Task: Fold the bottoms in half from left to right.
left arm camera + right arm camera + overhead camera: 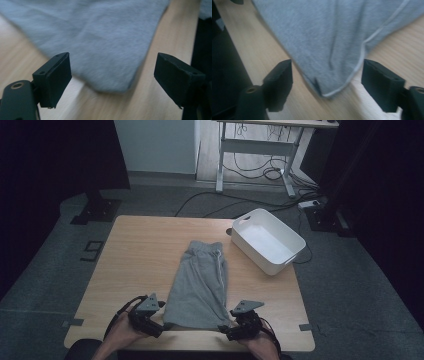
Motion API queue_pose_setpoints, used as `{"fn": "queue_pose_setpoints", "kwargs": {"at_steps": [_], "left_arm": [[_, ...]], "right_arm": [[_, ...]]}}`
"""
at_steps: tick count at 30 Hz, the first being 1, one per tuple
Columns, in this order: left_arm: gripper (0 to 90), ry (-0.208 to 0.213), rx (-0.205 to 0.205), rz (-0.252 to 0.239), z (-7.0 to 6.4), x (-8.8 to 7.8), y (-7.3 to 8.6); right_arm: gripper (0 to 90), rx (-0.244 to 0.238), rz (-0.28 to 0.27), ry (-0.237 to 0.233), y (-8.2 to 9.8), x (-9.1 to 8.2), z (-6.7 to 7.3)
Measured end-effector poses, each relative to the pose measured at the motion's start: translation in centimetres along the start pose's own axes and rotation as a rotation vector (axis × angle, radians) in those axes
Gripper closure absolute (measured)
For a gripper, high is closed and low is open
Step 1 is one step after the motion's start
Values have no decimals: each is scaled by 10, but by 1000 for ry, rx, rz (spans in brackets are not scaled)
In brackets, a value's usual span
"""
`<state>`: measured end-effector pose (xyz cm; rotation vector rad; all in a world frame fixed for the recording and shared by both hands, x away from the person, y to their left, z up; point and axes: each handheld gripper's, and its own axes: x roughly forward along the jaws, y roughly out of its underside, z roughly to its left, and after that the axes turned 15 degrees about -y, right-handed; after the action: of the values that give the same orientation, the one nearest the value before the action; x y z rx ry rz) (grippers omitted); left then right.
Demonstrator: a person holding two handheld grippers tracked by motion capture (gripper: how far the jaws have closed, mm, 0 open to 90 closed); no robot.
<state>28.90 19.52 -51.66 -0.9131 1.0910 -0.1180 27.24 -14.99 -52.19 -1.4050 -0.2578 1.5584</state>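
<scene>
Closest to the person, the left gripper (159,324) and right gripper (226,330) sit at the two near corners of the folded grey fleece shorts (198,282). Both have jaws standing wide apart with a corner of the cloth lying between the pads, neither pad pressing it (so nothing is actually gripped). The shorts lie flat mid-way across the light wooden table (140,250), waistband at the far end. Farther right sits an empty white plastic bin (268,240).

1. Grey shorts (198,285) are edged with pale piping and white drawstrings.
2. The table (135,255) is finished in light wood grain.
3. A plain white bin (268,240) is shown.
4. Both grippers are coloured black.
</scene>
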Motion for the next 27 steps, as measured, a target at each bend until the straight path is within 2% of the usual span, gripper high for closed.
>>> {"fn": "queue_pose_setpoints", "kwargs": {"at_steps": [3, 8, 11, 14, 16, 18, 22, 24, 27], "left_arm": [[157, -25, 44, 35, -4, 8, -1], [303, -26, 67, 68, -1, 18, 0], [387, -4, 79, 77, 1, 24, 2], [565, -15, 78, 68, 4, 25, 0], [703, -20, 78, 71, 4, 25, -2], [774, -20, 85, 77, 4, 24, -3], [791, 32, 83, 60, 0, 10, -6], [791, 59, 78, 57, -5, 1, -8], [793, 123, 81, 49, -15, -12, -10]], "right_arm": [[323, -26, 61, 18, 0, 11, 2], [466, -77, 149, 81, 1, 20, 1], [583, -72, 142, 86, 1, 17, -3], [712, -64, 138, 84, 0, 15, -8], [757, -59, 140, 90, -1, 15, -9], [773, -58, 139, 84, -1, 15, -9], [780, -50, 130, 57, 2, 8, -4], [782, -51, 114, 37, 4, 1, 2], [785, -62, 100, 13, 5, -13, 15]]}}
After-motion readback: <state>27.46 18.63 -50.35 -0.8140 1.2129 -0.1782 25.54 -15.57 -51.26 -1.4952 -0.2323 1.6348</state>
